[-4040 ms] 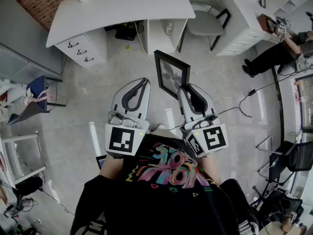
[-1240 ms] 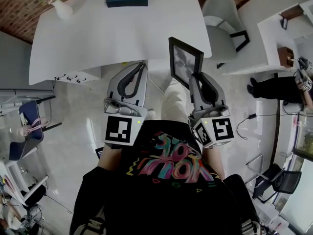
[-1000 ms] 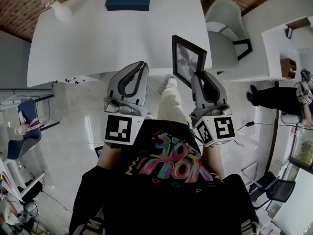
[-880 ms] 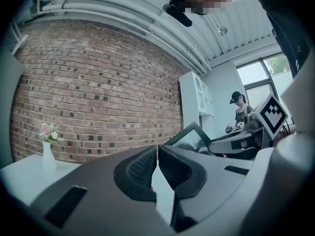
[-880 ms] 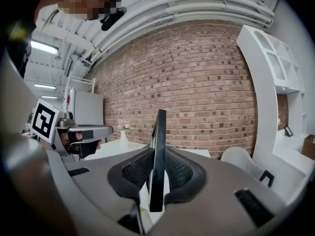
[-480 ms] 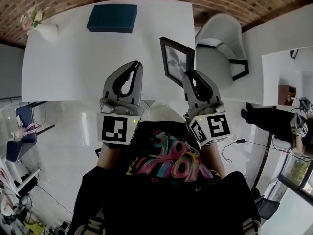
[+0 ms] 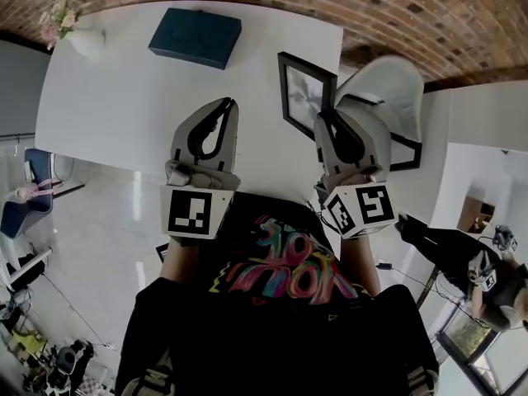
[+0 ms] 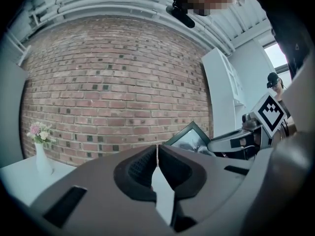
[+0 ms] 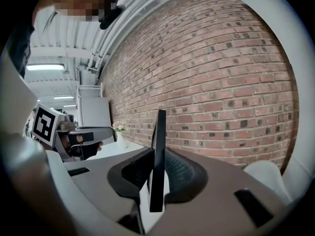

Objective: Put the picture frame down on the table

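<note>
A black picture frame point(image 7: 306, 93) with a grey print is held upright above the right end of the white table point(image 7: 124, 106). My right gripper point(image 7: 328, 122) is shut on its lower edge; in the right gripper view the frame point(image 9: 157, 156) stands edge-on between the jaws. My left gripper point(image 7: 224, 108) hovers over the table's near edge, shut with nothing in it. In the left gripper view the left gripper point(image 8: 157, 155) has its jaws together, and the frame point(image 8: 191, 139) shows to its right.
A dark teal box point(image 7: 195, 37) lies at the table's far side. A white vase with pink flowers point(image 7: 73, 33) stands at the far left corner. A pale chair point(image 7: 389, 97) sits right of the table. A brick wall point(image 7: 371, 7) runs behind.
The table has come nearer as I walked up to it. Both grippers now reach over its near edge, the frame still gripped in the right one.
</note>
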{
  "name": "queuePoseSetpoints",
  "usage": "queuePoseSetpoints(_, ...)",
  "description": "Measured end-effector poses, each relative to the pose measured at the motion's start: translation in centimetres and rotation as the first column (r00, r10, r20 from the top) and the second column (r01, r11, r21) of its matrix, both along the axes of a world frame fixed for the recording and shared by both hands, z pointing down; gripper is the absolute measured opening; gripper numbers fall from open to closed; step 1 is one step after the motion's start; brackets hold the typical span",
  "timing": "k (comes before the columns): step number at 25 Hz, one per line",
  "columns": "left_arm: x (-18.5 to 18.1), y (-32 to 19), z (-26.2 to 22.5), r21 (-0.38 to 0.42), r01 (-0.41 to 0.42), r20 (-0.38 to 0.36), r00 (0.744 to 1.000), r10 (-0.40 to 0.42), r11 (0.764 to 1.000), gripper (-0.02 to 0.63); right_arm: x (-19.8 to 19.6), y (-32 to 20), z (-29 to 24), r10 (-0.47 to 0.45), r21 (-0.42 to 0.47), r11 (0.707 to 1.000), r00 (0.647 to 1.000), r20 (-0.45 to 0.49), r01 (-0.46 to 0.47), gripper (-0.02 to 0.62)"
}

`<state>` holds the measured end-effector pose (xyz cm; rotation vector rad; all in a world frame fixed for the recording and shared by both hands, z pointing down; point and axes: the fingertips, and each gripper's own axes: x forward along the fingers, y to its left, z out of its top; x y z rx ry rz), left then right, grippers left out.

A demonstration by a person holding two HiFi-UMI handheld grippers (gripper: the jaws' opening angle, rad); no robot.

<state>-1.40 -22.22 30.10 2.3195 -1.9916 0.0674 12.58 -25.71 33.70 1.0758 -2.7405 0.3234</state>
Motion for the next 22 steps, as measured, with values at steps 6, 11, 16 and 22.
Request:
queuePoseSetpoints(6, -0.4, -1.7, -0.1, -0.002, 0.0, 0.017, 1.0, 0.0, 1.0, 0.031, -0.5, -1.4, 0.3, -0.01, -0.039, 0.999, 0.999, 0.03, 0.011, 0.092)
queuePoseSetpoints(11, -0.3, -2.8, -0.6, 0.012, -0.031, 0.015, 0.999, 0.03, 0.999, 0.031, -0.6, -2.1, 0.0, 0.014, -0.039, 0.999, 0.999, 0.036, -0.013, 0.092)
queuePoseSetpoints(16, 0.2, -3.1, -0.3, 0.012, -0.045, 0.013, 0.999, 0.045, 0.999, 0.031, -0.4, -2.3, 0.1, 0.012, -0.034, 0.999, 1.0, 0.029, -0.011, 0.092)
queuePoseSetpoints(22, 0.0, -3.1, 0.0, 0.014, -0.056, 0.002, 0.998, 0.056, 0.998, 0.031, -1.0, -2.2, 0.4, 0.005, -0.034, 0.999, 1.0, 0.016, -0.005, 0.092)
